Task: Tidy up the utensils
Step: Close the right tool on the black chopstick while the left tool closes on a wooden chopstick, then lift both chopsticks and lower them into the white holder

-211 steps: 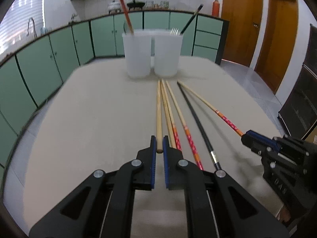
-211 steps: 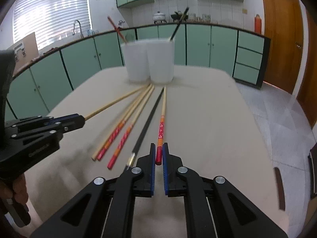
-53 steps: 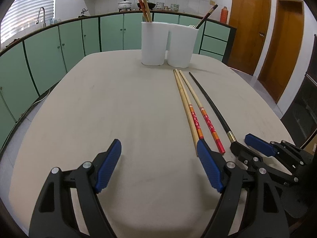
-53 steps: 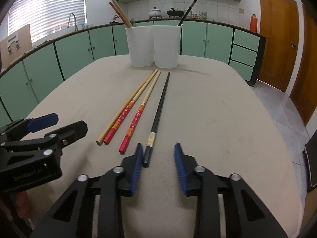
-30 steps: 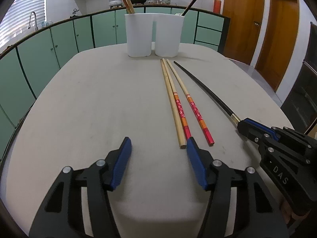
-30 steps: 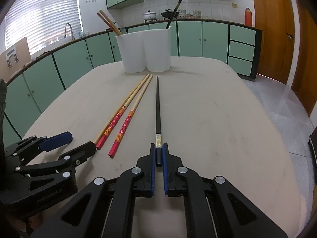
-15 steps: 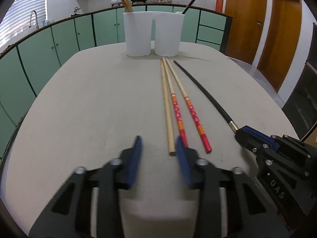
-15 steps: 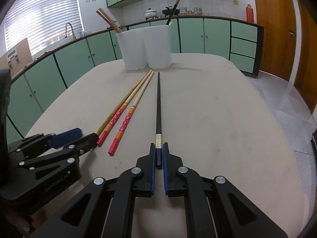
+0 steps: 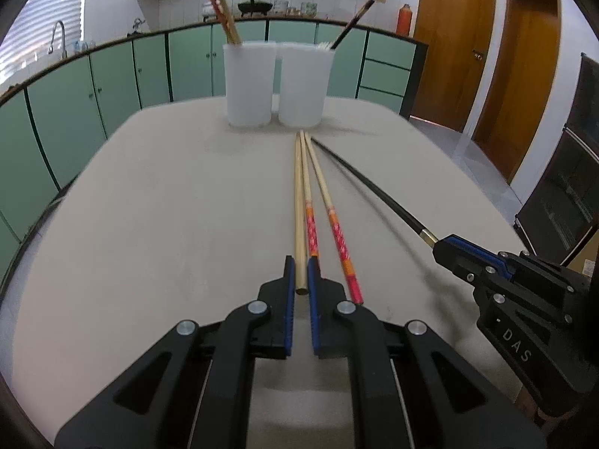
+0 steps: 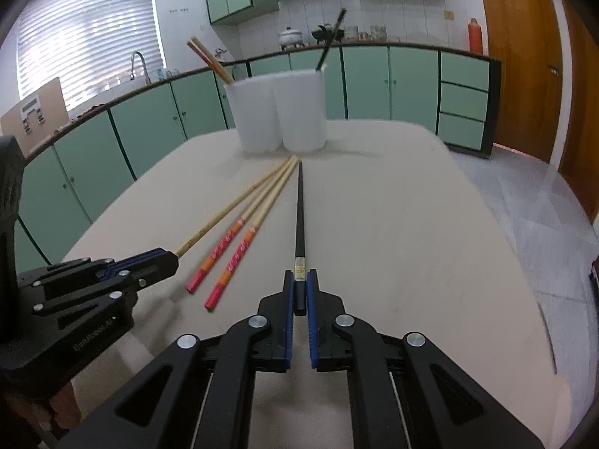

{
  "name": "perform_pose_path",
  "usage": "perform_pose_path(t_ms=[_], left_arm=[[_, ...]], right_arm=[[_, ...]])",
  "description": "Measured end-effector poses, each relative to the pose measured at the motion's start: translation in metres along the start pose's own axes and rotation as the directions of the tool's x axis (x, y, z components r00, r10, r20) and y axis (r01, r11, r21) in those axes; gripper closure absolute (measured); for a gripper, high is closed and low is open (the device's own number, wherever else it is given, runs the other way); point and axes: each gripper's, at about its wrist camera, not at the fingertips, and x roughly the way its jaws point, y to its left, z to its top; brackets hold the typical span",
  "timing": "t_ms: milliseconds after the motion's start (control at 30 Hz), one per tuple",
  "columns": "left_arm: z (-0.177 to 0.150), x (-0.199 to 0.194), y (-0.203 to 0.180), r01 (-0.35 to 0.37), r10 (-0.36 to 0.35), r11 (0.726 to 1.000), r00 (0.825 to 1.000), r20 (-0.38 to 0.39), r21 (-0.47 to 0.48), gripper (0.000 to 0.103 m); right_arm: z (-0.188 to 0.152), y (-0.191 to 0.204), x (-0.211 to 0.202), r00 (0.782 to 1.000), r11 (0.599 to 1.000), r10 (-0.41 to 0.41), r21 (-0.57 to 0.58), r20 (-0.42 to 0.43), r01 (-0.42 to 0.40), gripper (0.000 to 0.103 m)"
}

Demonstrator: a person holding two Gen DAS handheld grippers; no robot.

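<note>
Jaws of left gripper [image 9: 298, 275] clenched on plain wooden chopstick [image 9: 299, 202]; right gripper [image 10: 298, 292] jaws clenched on black chopstick [image 10: 300, 217]. Both lie on bench [image 9: 168, 205], two red-ended chopsticks [image 9: 325, 217] between, white cups [image 9: 275, 82] beyond.

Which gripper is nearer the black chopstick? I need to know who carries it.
Right. The right gripper is shut on the black chopstick's near end. The left gripper is farther, clamped on the plain wooden chopstick, beyond two red-ended chopsticks.
</note>
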Motion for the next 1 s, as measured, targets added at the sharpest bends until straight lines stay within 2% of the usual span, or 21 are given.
perform_pose_path(t_ms=[300,633,1000], left_arm=[[0.034,-0.040,0.001,-0.005,0.002,1.000,0.993,0.116,0.019,0.097],[0.091,-0.081,0.001,0.010,-0.022,0.999,0.967,0.253,0.050,0.097],[0.145,-0.095,0.007,0.054,-0.066,0.997,0.957,0.282,0.051,0.097]], right_arm=[[0.029,-0.003,-0.030,0.996,0.999,0.006,-0.043,0.092,-0.002,0.097],[0.095,-0.016,-0.062,0.982,0.998,0.046,-0.055,0.184,-0.037,0.097],[0.163,-0.023,-0.067,0.978,0.987,0.155,-0.065,0.141,-0.147,0.097]])
